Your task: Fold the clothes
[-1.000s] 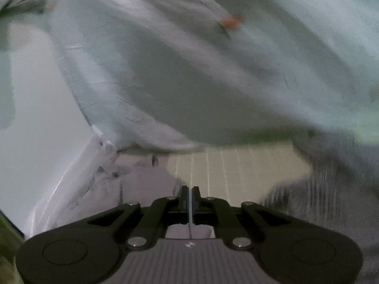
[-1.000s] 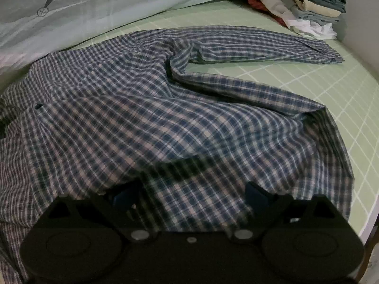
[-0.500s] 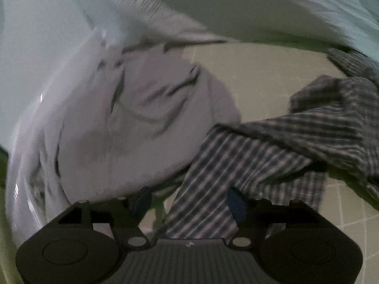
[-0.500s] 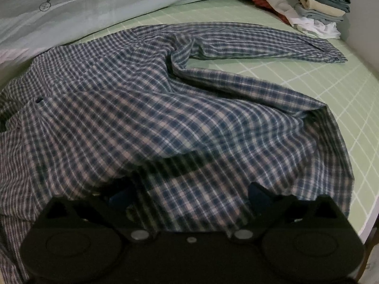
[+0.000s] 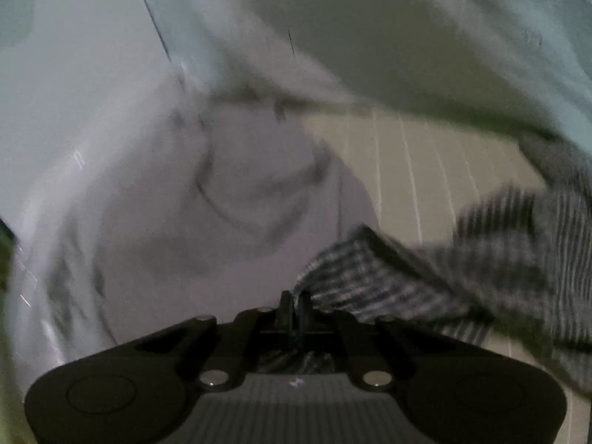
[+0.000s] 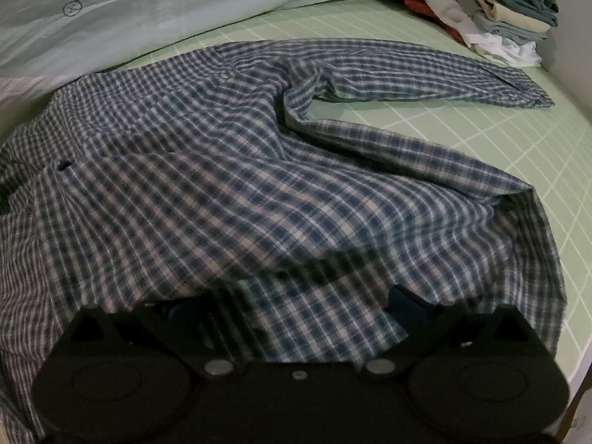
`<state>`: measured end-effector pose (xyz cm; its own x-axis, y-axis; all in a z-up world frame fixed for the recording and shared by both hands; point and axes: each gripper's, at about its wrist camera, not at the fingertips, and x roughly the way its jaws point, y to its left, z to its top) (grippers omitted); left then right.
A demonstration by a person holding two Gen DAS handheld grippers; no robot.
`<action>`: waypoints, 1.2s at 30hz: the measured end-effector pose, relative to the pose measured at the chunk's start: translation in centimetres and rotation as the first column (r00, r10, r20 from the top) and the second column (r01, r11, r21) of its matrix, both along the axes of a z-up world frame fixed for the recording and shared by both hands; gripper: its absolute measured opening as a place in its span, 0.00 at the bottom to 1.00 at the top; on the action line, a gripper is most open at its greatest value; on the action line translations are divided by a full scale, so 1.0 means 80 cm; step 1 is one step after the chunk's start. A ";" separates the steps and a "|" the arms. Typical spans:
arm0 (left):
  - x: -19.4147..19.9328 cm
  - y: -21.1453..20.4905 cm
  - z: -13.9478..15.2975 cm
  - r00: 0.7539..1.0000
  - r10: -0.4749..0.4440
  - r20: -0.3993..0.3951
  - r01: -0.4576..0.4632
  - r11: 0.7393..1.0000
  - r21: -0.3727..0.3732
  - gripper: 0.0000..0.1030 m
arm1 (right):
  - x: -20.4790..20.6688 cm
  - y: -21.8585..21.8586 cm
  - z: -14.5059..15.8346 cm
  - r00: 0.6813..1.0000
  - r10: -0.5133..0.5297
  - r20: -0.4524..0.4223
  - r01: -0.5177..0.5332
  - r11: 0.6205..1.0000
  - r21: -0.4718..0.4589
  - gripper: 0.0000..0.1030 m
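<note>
Folding barely begun: the plaid shirt (image 6: pixel 259 192) is spread, rumpled, on the green gridded mattress (image 6: pixel 499 129), sleeve toward 2 o'clock. A shirt edge has just been pinched by the left gripper (image 5: pixel 295 301); the right gripper (image 6: pixel 296 303) is held spread over the hem. Folded clothes (image 6: pixel 481 3) are stacked at 1 o'clock.

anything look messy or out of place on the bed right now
Yes. The plaid shirt lies rumpled, not flat: a deep crease runs down its middle, and one sleeve stretches out toward the stack of folded clothes. The left gripper has just closed on a bunched edge of it. The right gripper is open over the hem.
</note>
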<state>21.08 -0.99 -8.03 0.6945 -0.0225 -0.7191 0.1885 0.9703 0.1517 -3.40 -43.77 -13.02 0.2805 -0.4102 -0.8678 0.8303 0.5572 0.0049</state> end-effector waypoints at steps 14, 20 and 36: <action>-0.125 -0.067 -0.007 0.970 -0.236 -0.064 0.231 0.970 -0.075 0.04 | -0.008 0.005 -0.001 0.999 0.034 0.013 -0.034 0.999 -0.017 1.00; -0.145 -0.076 -0.047 0.951 -0.251 -0.180 0.240 0.967 -0.081 0.18 | -0.010 0.004 0.000 0.998 0.061 0.009 -0.061 0.998 -0.011 1.00; -0.115 0.014 -0.025 0.952 0.285 -0.112 -0.299 0.945 -0.134 0.70 | -0.008 0.001 -0.002 0.996 0.088 0.011 -0.088 0.996 -0.014 1.00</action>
